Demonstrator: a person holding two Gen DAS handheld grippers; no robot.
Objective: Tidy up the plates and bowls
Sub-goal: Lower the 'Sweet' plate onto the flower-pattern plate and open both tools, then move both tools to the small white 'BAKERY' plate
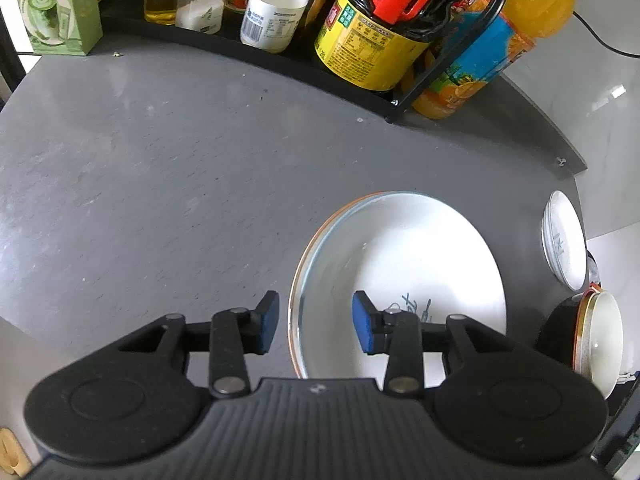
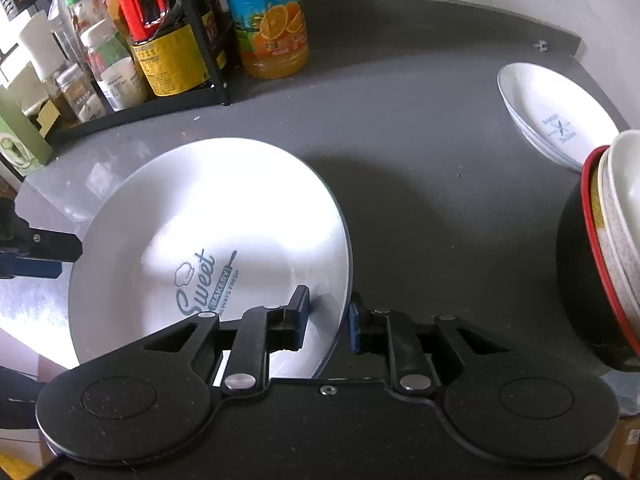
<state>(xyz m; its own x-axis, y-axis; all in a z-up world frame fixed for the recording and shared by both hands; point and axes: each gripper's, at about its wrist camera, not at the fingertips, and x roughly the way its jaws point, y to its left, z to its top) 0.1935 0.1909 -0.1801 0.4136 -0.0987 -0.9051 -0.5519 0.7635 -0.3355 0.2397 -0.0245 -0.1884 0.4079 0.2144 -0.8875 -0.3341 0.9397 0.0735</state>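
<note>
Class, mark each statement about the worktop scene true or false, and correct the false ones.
1. The right gripper has its jaws on either side of the rim of the large white printed plate. True.
2. The left gripper is clamped shut on a bottle. False: its jaws are open and hold nothing, above the plate's edge.
3. A smaller white printed plate lies apart from the large one on the grey worktop. True.
4. The orange juice bottle lies on its side. False: it stands upright beside the black wire rack.
5. Stacked bowls sit at the right edge. True.
</note>
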